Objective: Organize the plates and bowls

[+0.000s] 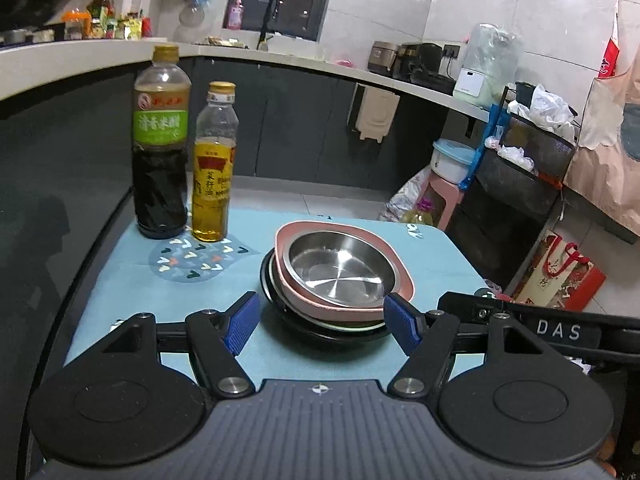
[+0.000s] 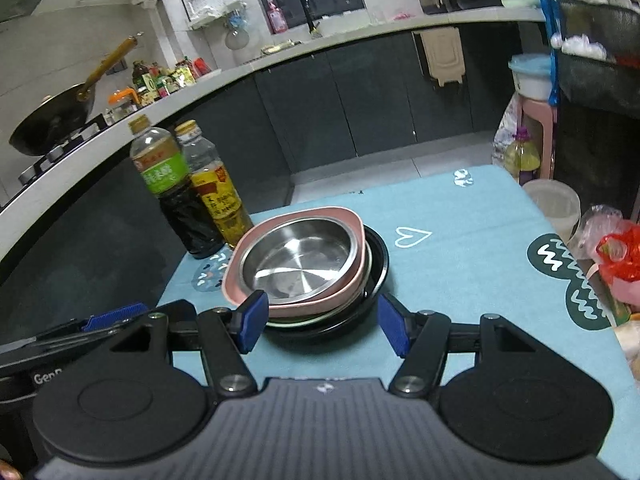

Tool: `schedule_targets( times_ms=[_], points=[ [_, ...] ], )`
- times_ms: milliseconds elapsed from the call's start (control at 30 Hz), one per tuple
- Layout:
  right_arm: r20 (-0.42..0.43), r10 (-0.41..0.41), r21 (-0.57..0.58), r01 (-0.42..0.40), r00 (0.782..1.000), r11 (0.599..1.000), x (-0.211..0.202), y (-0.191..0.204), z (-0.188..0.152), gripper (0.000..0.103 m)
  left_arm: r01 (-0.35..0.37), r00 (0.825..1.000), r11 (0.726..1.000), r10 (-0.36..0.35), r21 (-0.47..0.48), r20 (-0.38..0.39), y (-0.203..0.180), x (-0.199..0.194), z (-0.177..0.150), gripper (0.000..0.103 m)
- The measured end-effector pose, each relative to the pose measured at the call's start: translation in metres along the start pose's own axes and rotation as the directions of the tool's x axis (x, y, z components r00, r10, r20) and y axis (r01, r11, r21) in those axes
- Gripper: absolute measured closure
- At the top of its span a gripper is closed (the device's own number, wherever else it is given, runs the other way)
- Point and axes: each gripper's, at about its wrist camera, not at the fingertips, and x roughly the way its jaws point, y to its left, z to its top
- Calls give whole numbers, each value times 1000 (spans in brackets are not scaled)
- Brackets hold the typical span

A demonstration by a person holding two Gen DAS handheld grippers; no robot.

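Observation:
A stack of dishes stands on the blue mat: a steel bowl inside a pink square plate, over a pale plate and a black plate at the bottom. The stack shows in the right wrist view too: steel bowl, pink plate, black plate. My left gripper is open, its blue pads on either side of the stack's near edge, empty. My right gripper is open, also straddling the stack's near edge, empty. The right gripper's body shows in the left view at the right.
A dark vinegar bottle and a yellow oil bottle stand on a patterned coaster at the mat's far left. The table's right side holds a red plastic bag. Kitchen counter, stool and rack lie beyond.

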Motion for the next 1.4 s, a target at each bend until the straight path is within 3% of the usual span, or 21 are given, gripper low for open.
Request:
schedule_targets(
  times_ms=[367,667,800,933,1133,1400],
  points=[
    [45,-29,-48,31,999,998,-25,25,-17,41,-58,998,998,58,7,40,-6,-35,-12,37],
    [141,-83,-52,91,987,995,-48,32,-31,37,-94,995,995,93,36,30,-17,-56,-22,37],
    [152,-119,-53,128,981,990,-53,32,-35,37,-113,993,993,110,45,51,-21,-64,-28,37],
    [131,-137,-60,146,982,987,-54,34,-40,37,-130,991,990,130,44,23,-22,-69,-31,37],
    [174,-185,-79,201,967,976,-66,42,-57,37,-135,991,990,135,47,5,-26,-80,-43,37],
    [181,-211,-81,229,961,970,-72,45,-66,37,-146,989,986,143,80,42,-33,-94,-53,37]
  ],
)
